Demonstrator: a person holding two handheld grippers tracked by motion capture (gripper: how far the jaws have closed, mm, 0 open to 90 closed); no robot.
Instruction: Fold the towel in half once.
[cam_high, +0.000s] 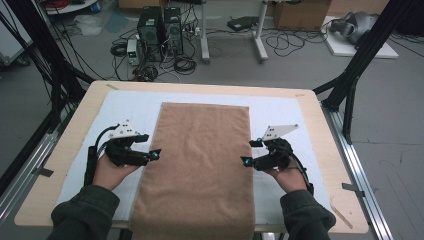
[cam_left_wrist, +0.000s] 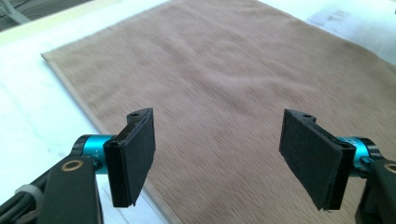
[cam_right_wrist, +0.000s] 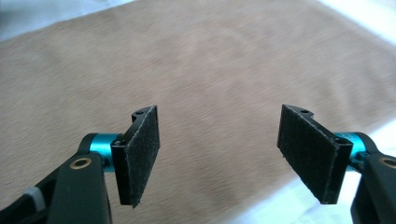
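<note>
Towel job, one tan rectangular terry towel (cam_high: 200, 165) lying flat down the middle of the white-covered wooden table (cam_high: 75, 145), near end draped over the front edge. Two black two-jaw grippers, one per hand: left gripper (cam_high: 155, 154) just at the towel's left long edge, right gripper (cam_high: 247, 152) at its right edge, mirror-image spots. Both gaping wide with nothing between the felt pads (cam_left_wrist: 135, 158), same story on the right (cam_right_wrist: 140, 156), only brown pile beneath. Hovering over the cloth, not touching as far as visible.

Looks like the gap between grabs in a fold, probably. Next move calls for dropping onto the side edges or near corners, pinching a single layer each, lifting evenly.

Farther back, off the table: two black computer towers (cam_high: 161, 30) on the floor among cables.
</note>
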